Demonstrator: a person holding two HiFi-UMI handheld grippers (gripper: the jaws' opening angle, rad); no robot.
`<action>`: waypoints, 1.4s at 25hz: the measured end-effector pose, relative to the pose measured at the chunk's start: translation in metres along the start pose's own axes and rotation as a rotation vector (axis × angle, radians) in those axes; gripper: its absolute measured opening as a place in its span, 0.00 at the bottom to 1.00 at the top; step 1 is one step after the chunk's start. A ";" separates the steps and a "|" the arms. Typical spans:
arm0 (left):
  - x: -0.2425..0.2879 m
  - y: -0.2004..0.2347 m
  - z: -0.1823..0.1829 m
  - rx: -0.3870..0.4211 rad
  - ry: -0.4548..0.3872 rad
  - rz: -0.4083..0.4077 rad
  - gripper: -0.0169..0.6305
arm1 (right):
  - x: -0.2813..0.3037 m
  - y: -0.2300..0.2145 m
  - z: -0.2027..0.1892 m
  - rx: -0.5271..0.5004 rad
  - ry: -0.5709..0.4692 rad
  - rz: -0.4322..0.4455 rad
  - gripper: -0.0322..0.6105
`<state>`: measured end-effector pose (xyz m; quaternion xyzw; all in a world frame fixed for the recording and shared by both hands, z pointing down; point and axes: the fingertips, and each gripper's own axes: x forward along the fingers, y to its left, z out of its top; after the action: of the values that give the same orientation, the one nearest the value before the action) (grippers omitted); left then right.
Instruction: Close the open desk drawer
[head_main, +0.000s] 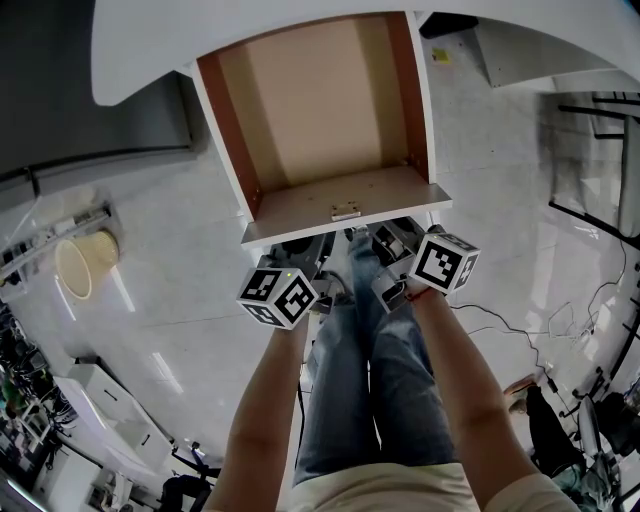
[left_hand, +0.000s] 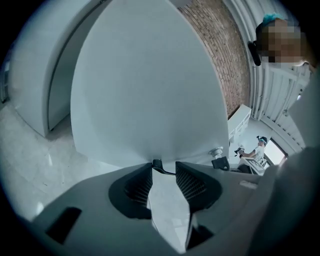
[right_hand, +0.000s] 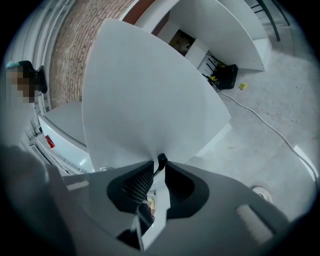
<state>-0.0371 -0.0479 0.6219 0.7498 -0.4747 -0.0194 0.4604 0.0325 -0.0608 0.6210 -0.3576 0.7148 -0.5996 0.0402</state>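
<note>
Drawer (head_main: 330, 110) open, front panel at both jaw tips | left hand-held gripper (left_hand: 164, 167) spread | right hand-held gripper (right_hand: 159, 166) narrowly apart

Clutter around the room
A cream bin (head_main: 85, 262) stands at left; a black box (right_hand: 226, 76), perhaps a power unit, lies by a trailing cable (right_hand: 260, 120); brick wall (left_hand: 220, 55) behind.

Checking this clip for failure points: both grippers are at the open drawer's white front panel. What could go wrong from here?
1. The left gripper and right gripper sit close together near the middle of the smooth drawer front. Their tips could slide off it in a push.
2. If one side pushes harder, the far-extended drawer may skew and jam before it is fully in.
</note>
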 end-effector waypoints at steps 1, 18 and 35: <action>0.000 0.000 0.000 -0.003 0.000 0.000 0.25 | 0.000 0.000 0.000 0.005 -0.003 0.001 0.17; -0.007 -0.009 0.011 0.003 0.032 0.019 0.25 | -0.005 0.014 0.005 -0.027 0.011 -0.038 0.17; -0.015 -0.033 0.035 -0.023 -0.012 -0.007 0.25 | -0.016 0.044 0.021 -0.044 -0.004 -0.015 0.17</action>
<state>-0.0387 -0.0557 0.5722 0.7460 -0.4749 -0.0309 0.4659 0.0341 -0.0686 0.5706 -0.3650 0.7252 -0.5831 0.0292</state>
